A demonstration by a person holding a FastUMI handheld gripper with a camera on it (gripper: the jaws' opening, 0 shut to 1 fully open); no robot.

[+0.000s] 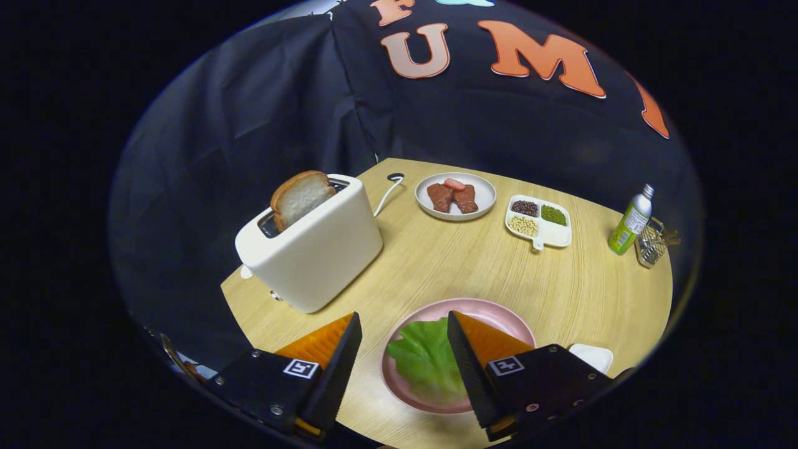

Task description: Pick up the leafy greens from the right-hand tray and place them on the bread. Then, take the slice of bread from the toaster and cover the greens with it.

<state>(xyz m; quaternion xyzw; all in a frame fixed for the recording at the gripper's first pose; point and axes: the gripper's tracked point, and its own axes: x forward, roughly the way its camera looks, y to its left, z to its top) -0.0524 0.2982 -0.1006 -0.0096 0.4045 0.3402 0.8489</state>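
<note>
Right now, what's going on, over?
Gripper open, empty, above pink plate. Green leafy lettuce on plate. Bread slice in white toaster. Nothing in the way.

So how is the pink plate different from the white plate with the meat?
The round pink plate holds green lettuce; the round white plate holds brown meat slices. The pink plate sits between the open gripper jaws; the white plate lies far beyond them, past the white toaster. Both rest on the wooden table.

Even overhead light falls bright on the tabletop (449,262), while the booth around it stays dim. The toaster (312,246) casts a soft shadow at its base. Fisheye distortion bends the tabletop's far edge; the gripper (404,324) fingers look slightly soft.
</note>
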